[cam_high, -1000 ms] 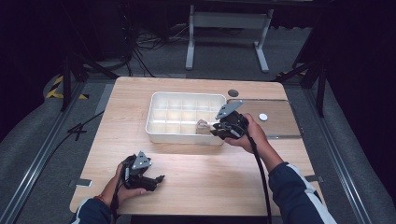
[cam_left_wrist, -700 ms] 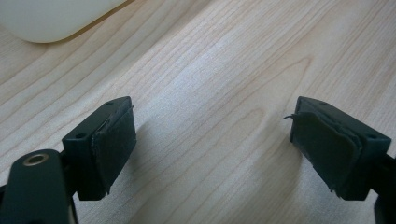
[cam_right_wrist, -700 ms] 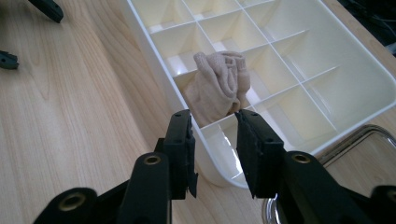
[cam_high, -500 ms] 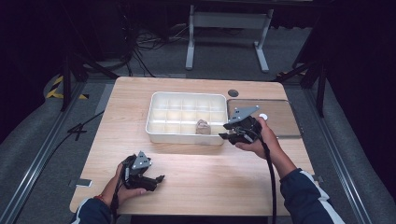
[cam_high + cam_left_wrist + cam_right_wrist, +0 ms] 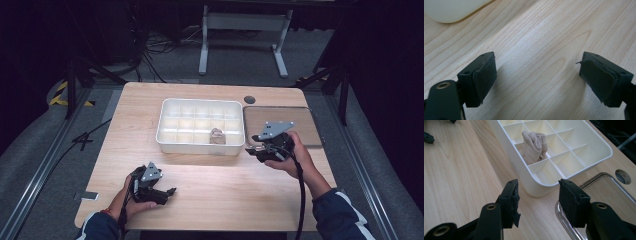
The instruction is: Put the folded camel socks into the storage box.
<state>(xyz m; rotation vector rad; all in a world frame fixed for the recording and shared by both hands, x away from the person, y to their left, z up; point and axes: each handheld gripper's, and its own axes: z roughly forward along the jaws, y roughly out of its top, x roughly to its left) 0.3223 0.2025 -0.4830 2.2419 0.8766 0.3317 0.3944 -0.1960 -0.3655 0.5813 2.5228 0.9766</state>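
while opening, right gripper [image 5: 537,200] holds nothing.

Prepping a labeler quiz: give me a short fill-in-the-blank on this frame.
1. The beige rolled cloth sits in a compartment of the white ___.
2. The right gripper holds ___ between its jaws.
3. The metal tray lies to the organizer's ___ in the high view.

Missing words: organizer; nothing; right

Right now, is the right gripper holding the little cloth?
No, the cloth sits in the white box, and the right gripper is open and empty.
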